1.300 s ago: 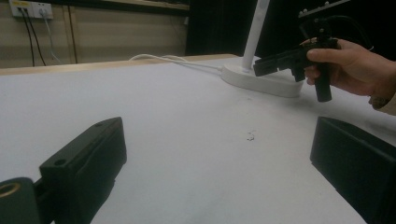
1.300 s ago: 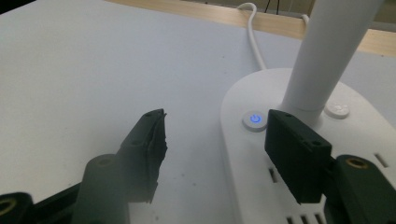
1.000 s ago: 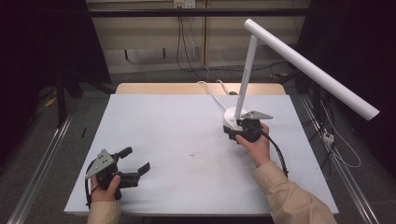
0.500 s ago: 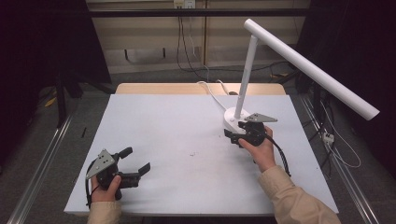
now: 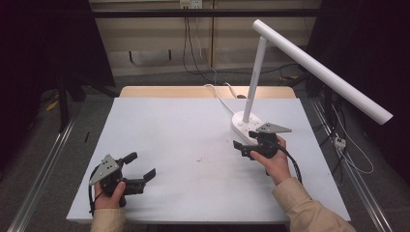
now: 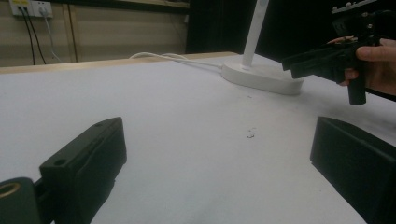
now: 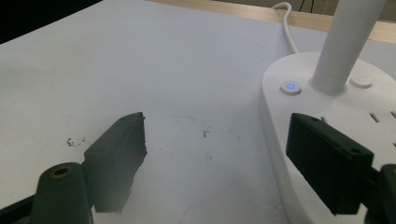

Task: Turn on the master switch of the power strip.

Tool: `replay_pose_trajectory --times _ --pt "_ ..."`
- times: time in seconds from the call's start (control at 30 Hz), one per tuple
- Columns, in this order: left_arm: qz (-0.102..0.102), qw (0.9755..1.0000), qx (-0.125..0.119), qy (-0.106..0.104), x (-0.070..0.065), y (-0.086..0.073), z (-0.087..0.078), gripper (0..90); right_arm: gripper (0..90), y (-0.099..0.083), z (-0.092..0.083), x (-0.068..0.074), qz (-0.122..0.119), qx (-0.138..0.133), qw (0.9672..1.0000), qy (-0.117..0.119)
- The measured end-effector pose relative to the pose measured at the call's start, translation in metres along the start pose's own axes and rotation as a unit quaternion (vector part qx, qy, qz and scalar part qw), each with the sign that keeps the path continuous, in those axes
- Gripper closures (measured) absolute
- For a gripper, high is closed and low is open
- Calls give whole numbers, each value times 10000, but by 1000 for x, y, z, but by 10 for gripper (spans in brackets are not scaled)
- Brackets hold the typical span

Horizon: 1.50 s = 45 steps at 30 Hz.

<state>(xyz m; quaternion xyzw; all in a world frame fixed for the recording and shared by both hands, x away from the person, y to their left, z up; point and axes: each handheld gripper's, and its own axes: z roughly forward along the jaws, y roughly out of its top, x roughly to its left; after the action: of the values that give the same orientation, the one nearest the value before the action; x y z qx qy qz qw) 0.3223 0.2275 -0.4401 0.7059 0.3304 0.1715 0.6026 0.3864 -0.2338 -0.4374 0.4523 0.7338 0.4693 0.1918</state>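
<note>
Gaping jaws on right gripper (image 7: 215, 158), empty, beside lamp base (image 7: 345, 107)

My left hand (image 5: 110, 192) sits low at the near left of the table, wrapped around the handle of my left gripper (image 5: 140, 168). Its two jaws stand wide apart and point toward the right, with nothing between them. My right forearm, in a tan sleeve (image 5: 309, 208), reaches in from the near right. My right hand (image 5: 270, 157) grips my right gripper (image 5: 244, 141), raised a little off the table, its grey plate on top. Those jaws are also spread wide and empty, aimed leftward. My two hands are well apart.
</note>
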Motion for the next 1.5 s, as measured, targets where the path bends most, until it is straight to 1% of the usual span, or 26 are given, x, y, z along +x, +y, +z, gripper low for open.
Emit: replay_pose_trajectory --times 0.03,0.17,0.27,0.57,0.63,0.73,0.97,1.33,1.5 --pt "-1 10000 -2 1 0 0 0 33 201 -1 -1 0 -15 -11 10000 9" --pt "2 10000 1 9 0 0 0 33 199 -4 -5 0 52 -25 10000 73" --pt "1 10000 -5 6 0 0 0 33 196 -7 -7 0 -11 -6 10000 51" --pt "-9 10000 18 3 0 -1 0 33 188 -13 -14 1 -45 7 9999 110" --pt "-10 10000 26 2 0 -1 0 33 184 -14 -16 2 -103 15 9999 106" --pt "-17 10000 1 3 0 0 0 33 183 -16 -19 3 -87 4 9998 150" --pt "-18 10000 -10 2 1 0 0 33 178 -20 -25 1 -61 0 9999 149" --pt "-20 10000 0 4 0 0 0 33 175 -25 -33 0 -124 -37 9998 157" --pt "-21 10000 -12 -5 0 0 0 33 172 -29 -37 0 -112 -35 9998 159"
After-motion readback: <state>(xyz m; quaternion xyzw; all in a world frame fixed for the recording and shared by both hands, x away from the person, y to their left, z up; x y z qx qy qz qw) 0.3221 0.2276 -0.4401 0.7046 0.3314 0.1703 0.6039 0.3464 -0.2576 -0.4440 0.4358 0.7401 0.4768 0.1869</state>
